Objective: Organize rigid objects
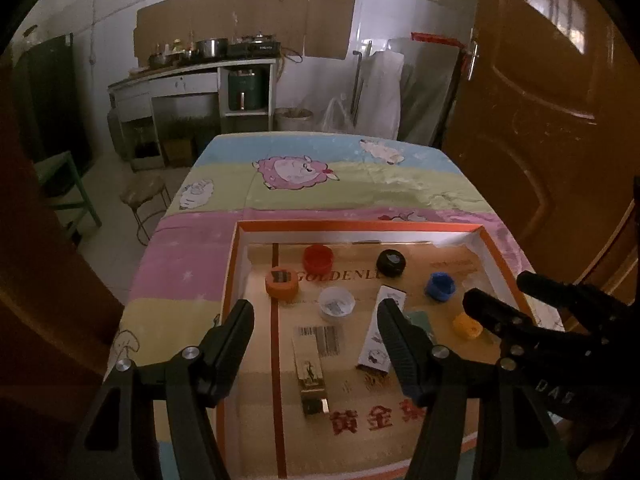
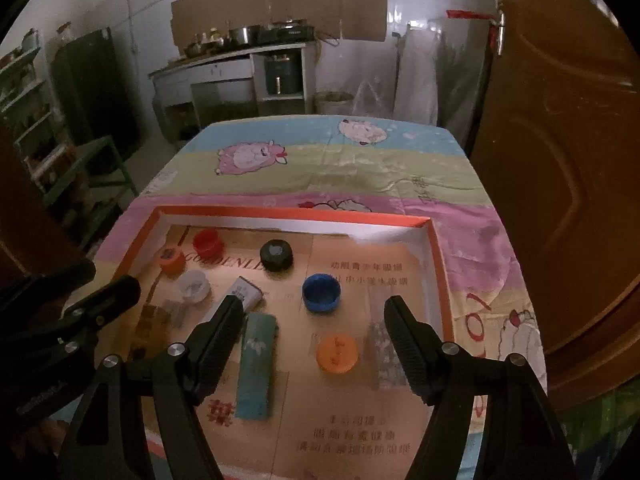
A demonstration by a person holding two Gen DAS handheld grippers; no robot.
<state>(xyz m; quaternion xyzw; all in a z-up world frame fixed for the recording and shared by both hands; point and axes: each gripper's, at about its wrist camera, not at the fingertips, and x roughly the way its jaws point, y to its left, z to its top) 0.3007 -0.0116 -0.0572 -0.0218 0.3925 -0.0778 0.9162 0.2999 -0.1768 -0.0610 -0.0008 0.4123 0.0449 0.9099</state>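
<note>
An orange-rimmed shallow box lies on the table. In it lie bottle caps: red, black, blue, white, orange and a second orange one. There are also lighters: a gold one, a white one and a teal one. My left gripper is open above the gold lighter. My right gripper is open above the blue cap and the second orange cap.
The table wears a pastel sheep-print cloth. A brown door stands close on the right. A stool and a green chair stand left of the table. A kitchen counter is at the back.
</note>
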